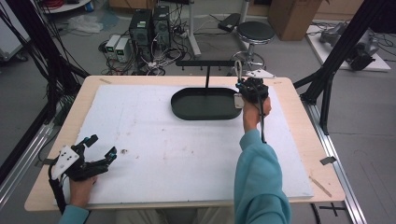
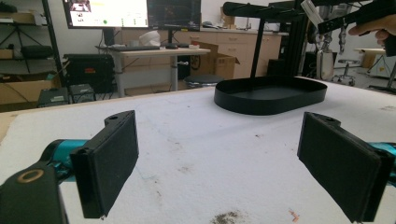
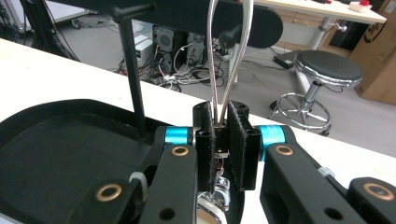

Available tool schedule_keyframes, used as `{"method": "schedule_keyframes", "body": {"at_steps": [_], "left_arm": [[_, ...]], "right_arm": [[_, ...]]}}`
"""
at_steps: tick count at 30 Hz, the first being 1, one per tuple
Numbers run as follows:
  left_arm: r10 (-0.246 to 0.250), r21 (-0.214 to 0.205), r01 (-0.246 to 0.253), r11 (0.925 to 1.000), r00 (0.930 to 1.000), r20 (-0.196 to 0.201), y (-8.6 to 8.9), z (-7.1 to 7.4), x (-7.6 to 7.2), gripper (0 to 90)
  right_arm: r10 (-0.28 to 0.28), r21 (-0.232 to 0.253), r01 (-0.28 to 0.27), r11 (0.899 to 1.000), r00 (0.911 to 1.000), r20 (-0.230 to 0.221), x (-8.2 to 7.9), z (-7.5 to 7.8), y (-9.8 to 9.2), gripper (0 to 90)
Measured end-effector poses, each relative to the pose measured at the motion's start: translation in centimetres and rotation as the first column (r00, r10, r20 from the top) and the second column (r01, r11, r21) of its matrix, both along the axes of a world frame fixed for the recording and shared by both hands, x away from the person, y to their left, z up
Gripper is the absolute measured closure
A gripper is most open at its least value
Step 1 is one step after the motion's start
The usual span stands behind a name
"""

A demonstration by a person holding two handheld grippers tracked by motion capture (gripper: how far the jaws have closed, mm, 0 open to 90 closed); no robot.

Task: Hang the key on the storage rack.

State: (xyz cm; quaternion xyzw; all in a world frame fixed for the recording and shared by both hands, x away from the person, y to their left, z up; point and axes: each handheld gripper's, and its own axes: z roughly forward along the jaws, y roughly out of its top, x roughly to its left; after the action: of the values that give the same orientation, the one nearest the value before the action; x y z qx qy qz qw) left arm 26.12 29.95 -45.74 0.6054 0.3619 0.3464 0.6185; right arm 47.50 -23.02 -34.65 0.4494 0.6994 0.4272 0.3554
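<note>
1. The right gripper (image 1: 246, 89) clamps a silver metal loop (image 3: 227, 56) by its lower end, near the far edge of the tabletop (image 1: 289, 154), beside the black tray (image 1: 206, 103).
2. To hang it well, I judge: lift the loop's top over a peg on the rack bar (image 1: 205, 62) before releasing.
3. The loop looks thin, shiny, teardrop-shaped.
4. The left gripper (image 1: 95, 151) rests at the near-left corner, jaws spread wide, empty.

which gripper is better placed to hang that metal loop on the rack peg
Right. The right gripper is shut on the metal loop, holding it up beside the black rack above the tray. The left gripper rests open at the table's near left corner.
</note>
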Motion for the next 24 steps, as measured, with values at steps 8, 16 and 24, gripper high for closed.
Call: {"method": "schedule_keyframes", "body": {"at_steps": [8, 16, 24], "left_arm": [[0.001, 0.000, -0.001, 1.0000, 1.0000, 0.000, 0.0, 0.0, 0.0, 12.9], [0.000, 0.003, 0.000, 1.0000, 1.0000, 0.000, 0.0, 0.0, 0.0, 13.0], [-0.002, 0.004, 0.002, 1.0000, 1.0000, 0.002, 0.0, 0.0, 0.0, 12.9]], "right_arm": [[-0.019, 0.003, 0.020, 1.000, 0.9996, -0.020, 0.6, -1.1, 0.1, 82.1], [-0.023, 0.021, 0.024, 0.999, 0.9995, -0.021, 1.2, -1.8, 0.0, 82.1], [-0.014, 0.035, 0.015, 0.999, 0.9994, -0.030, 1.7, -2.5, 0.1, 81.9]]}}
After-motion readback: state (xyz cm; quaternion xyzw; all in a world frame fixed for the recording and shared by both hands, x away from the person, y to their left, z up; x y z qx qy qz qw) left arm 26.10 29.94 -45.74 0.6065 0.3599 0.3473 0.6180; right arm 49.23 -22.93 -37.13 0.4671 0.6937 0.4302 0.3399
